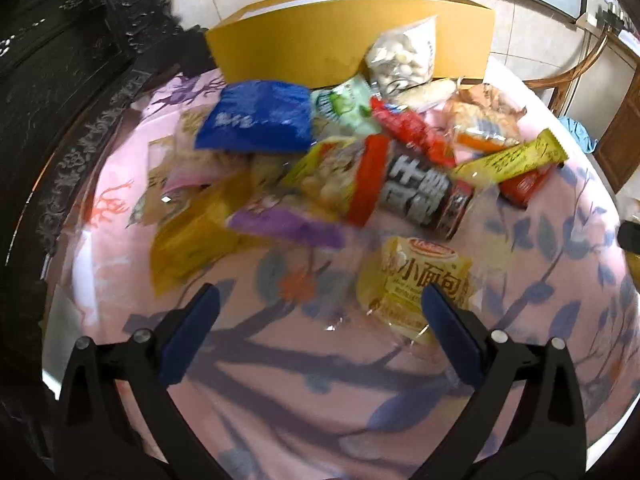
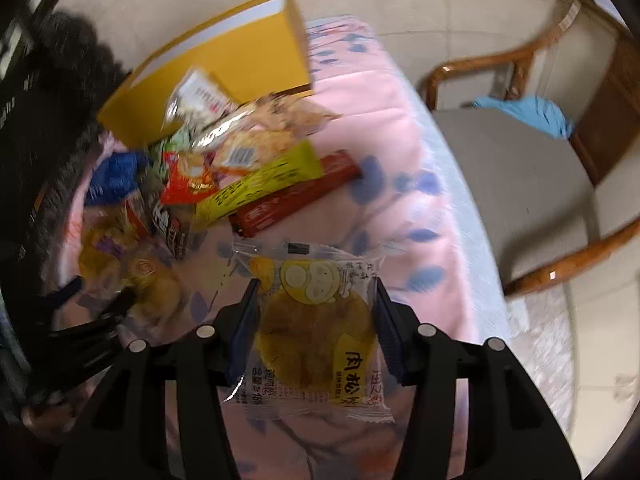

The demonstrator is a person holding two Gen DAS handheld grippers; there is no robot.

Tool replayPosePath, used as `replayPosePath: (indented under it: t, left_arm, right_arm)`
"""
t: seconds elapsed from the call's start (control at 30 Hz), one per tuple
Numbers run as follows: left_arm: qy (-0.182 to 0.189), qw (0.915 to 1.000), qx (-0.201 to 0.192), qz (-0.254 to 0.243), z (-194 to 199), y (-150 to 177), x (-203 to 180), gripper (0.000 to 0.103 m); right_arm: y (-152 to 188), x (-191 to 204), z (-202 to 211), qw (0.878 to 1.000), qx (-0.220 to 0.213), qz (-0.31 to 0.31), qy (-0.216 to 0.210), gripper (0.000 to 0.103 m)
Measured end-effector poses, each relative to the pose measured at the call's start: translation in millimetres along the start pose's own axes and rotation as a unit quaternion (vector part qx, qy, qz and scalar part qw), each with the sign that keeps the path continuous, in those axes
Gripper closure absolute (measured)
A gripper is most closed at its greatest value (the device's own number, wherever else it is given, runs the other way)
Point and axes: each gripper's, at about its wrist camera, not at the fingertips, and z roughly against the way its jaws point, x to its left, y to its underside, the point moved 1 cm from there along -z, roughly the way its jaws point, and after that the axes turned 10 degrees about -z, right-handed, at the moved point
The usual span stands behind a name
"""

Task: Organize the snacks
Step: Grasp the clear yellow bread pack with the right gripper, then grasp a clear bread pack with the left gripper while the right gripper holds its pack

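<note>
My right gripper (image 2: 316, 292) clamps a cake packet (image 2: 316, 328), long axis along the fingers; left gripper (image 1: 320, 300) spread, holding nothing.

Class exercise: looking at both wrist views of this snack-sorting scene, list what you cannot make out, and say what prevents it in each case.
- Inside of the yellow box: left view, its near wall and the white bag hide it.
- Snacks under the pile: both views, the blue packet and others cover them.
- Grip on the pastry packet: right view, the right gripper brackets it; contact unclear.
- Small print: motion blur.
</note>
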Motion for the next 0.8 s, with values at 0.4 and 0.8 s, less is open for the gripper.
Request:
replayPosePath:
  t: [0.4,0.8]
  left_arm:
    - [0.034,0.9971,-0.036,-0.059,-7,-15,-33,0.002]
    - [0.143,0.9827,-0.067,-0.097,-41,-7,-50,0.011]
  right_arm:
    - [-17,-10,35,0.999,-0.032,0.044,0.001,0.049]
    - [-15,1,32,0.999,-0.017,0.045,-0.013,0.049]
